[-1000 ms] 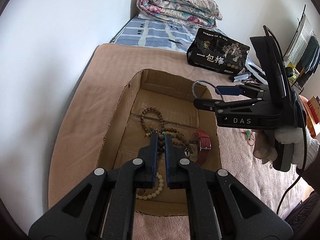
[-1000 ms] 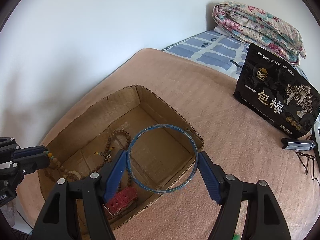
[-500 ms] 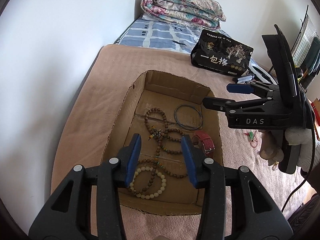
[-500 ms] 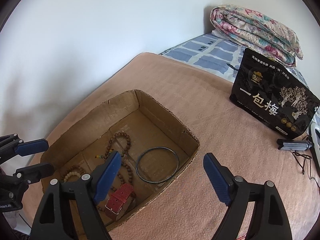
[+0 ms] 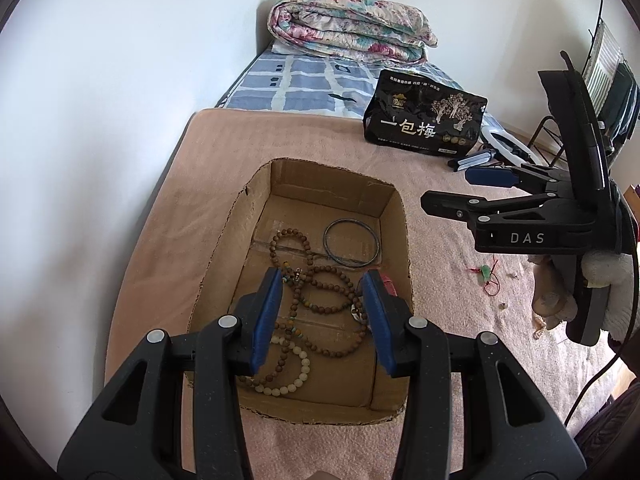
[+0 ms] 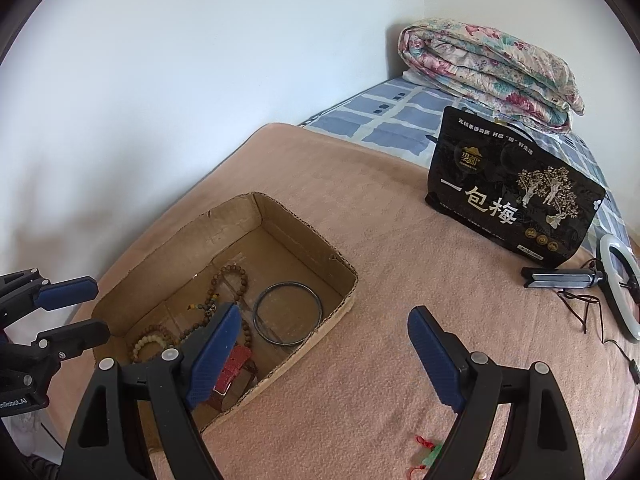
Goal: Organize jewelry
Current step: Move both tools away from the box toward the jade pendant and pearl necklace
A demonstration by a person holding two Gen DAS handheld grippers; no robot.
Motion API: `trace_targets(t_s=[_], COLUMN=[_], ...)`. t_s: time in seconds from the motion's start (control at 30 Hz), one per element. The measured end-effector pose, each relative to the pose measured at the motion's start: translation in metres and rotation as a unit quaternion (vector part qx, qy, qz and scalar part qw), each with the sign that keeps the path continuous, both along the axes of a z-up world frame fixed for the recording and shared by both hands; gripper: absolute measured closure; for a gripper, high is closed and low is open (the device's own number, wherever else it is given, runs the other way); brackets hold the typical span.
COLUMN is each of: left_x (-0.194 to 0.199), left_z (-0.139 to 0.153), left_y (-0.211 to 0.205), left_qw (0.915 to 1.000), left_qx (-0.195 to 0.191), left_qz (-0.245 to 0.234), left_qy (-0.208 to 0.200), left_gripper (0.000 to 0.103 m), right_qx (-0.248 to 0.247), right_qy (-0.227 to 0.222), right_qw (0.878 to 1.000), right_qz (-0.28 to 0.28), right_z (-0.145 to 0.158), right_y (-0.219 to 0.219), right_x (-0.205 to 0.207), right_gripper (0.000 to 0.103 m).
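While both our tongs stand apart and hold nothing, the left tongs [image 5: 323,316] hover over the cardboard box [image 5: 332,182] and the right tongs [image 6: 324,350] hang above the pink blanket [image 6: 400,248] beside it. Inside the box lie the thin bangle [image 5: 351,242], the brown bead strands [image 5: 320,280], the pale bead bracelet [image 5: 292,376] and the red watch strap [image 6: 232,368]. Outside it, a green charm on red cord [image 5: 485,276] rests on the blanket.
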State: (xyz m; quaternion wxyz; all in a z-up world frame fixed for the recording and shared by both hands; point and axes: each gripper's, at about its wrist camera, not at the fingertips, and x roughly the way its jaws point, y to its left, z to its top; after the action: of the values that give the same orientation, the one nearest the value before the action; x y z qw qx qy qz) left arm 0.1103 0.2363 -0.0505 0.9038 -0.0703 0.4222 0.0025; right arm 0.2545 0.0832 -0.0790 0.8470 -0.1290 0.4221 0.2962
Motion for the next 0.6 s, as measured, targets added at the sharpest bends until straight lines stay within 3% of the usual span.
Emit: trace_targets(t_s=[0.33,0.6], left_x=[-0.004,-0.002], left_z=[0.02,0.026], left_y=[-0.028,-0.063], left_qw=[0.9994,0.9984], left_qx=[0.019,0.012], left_qz=[-0.021,-0.05], left_qy=[-0.021,-0.023], left_gripper=[0.061,0.061], right_qx=[0.015,0.018], right_qy=[-0.017,-0.03], right_qw=[1.0,0.998], right_qz=[-0.016,-0.044], right_z=[0.025,0.042], right_y=[-0.039,-0.092], right_x=[-0.017,-0.035], right_gripper=[0.013,0.012])
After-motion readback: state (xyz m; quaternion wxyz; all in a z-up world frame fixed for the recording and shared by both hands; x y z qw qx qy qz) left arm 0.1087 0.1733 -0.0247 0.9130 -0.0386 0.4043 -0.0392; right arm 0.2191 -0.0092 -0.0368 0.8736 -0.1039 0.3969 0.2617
